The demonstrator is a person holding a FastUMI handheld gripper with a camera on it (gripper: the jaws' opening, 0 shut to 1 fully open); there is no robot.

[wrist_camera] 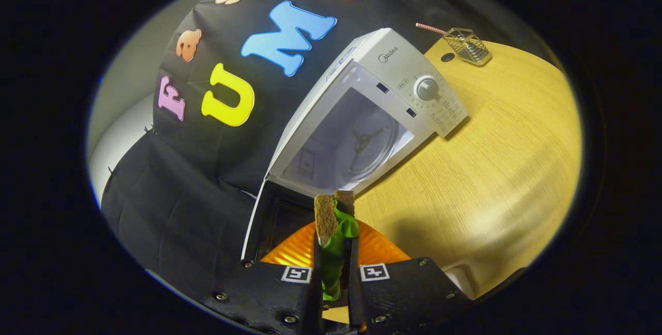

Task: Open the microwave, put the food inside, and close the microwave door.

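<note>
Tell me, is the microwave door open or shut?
Open. The microwave shows its bare inside with the glass turntable, and the door hangs swung aside. The gripper is shut on green food.

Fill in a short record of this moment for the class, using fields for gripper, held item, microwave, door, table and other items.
gripper: gripper shut on a green food item
held item: green food item, between the fingers, over an orange plate
microwave: white microwave just beyond the fingers, cavity bare, glass turntable inside
door: microwave door swung open
table: wooden table
other items: wire basket behind the microwave
</note>
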